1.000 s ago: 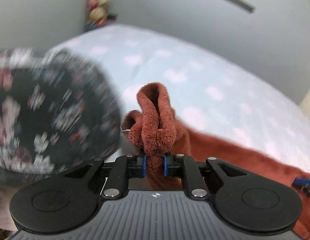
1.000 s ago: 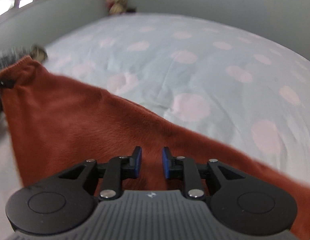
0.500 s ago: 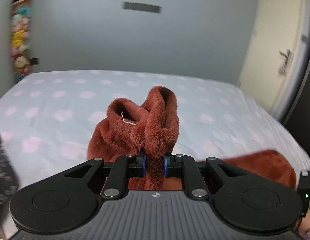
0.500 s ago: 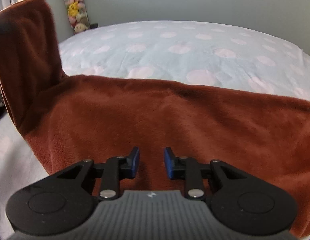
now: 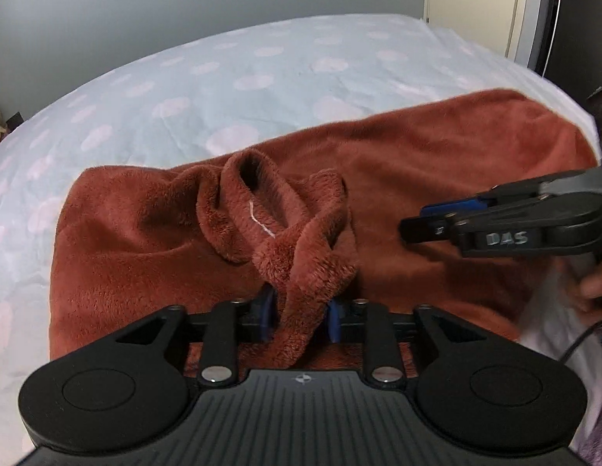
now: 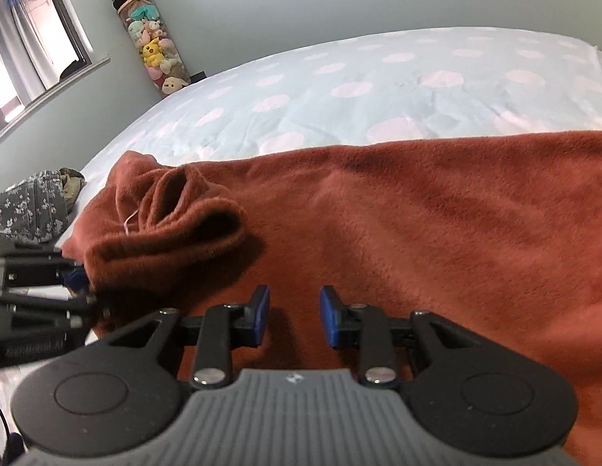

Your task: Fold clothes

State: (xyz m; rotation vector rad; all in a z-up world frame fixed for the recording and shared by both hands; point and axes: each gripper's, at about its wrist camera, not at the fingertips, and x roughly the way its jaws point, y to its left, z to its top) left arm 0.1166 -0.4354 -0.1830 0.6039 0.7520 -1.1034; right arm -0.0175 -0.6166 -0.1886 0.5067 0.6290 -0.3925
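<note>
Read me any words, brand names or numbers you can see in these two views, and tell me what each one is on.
"DAS": raised letters on the side of the right gripper, seen in the left wrist view.
Faint lettering on the side of the left gripper, at the left edge of the right wrist view: too blurred to read.
No print readable on the rust fleece garment or the dotted bedsheet.

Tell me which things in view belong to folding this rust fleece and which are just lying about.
Part of the job:
- rust fleece garment
- its bunched cuff, between the left gripper jaws, which have just been opening
- right gripper, open, nothing between its jaws

Lying about:
- floral garment
- tube of plush toys
- polka-dot bedsheet, merely the work surface
</note>
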